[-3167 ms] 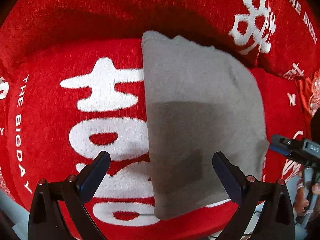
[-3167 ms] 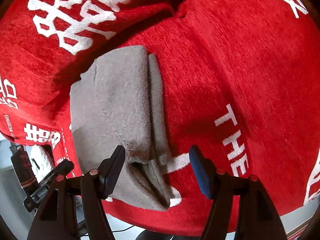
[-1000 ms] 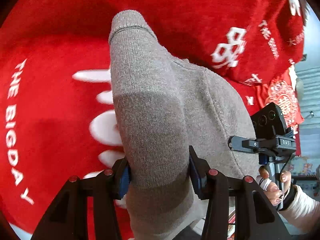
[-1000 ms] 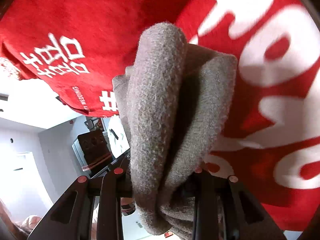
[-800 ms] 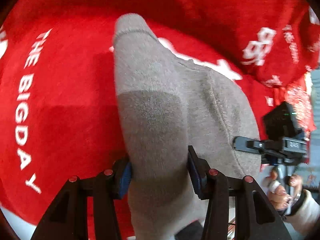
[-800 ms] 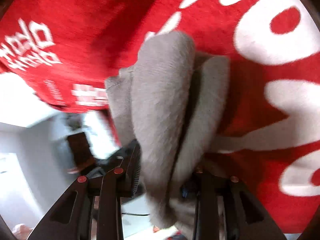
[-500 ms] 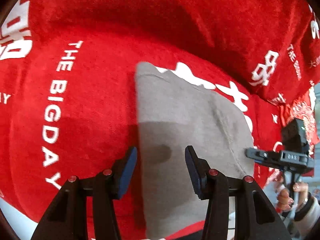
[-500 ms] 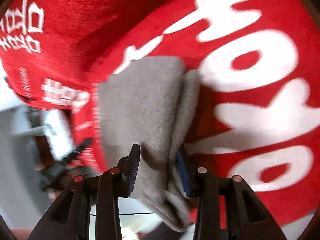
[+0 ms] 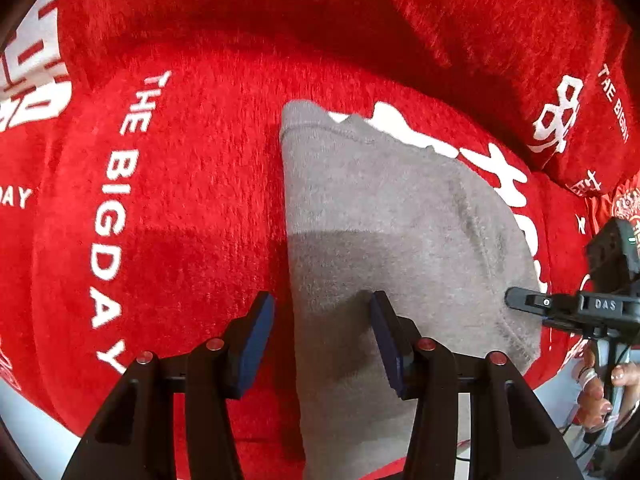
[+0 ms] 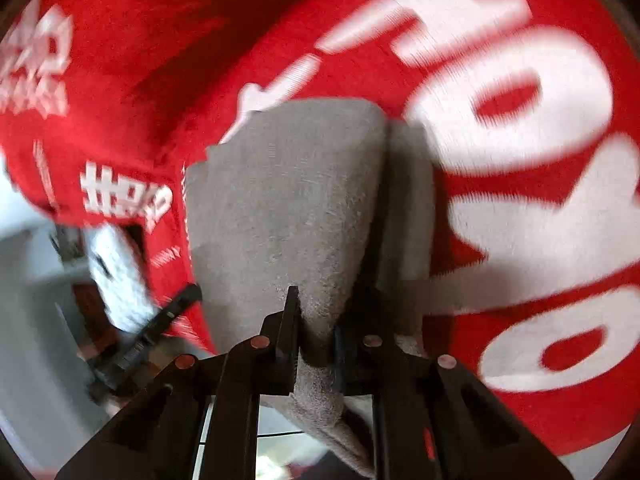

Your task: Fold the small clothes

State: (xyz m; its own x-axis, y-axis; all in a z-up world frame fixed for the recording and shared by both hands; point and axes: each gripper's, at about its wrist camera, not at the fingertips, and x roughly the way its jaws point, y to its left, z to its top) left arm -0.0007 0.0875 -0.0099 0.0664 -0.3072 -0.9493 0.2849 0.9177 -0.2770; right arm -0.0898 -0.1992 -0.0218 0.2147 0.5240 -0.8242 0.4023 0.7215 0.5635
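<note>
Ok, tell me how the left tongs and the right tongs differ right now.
The left tongs stand open, pads clear of the grey knit garment; the right tongs are closing, pinching a fold of it. The left hover over its left edge on the red blanket; the right grip its near end. Both are black with blue pads.

It looked like a home: a plush red blanket (image 9: 192,208) printed with white wedding lettering filled the frame, and pale walls (image 10: 36,360) showed blurred at the lower left.
</note>
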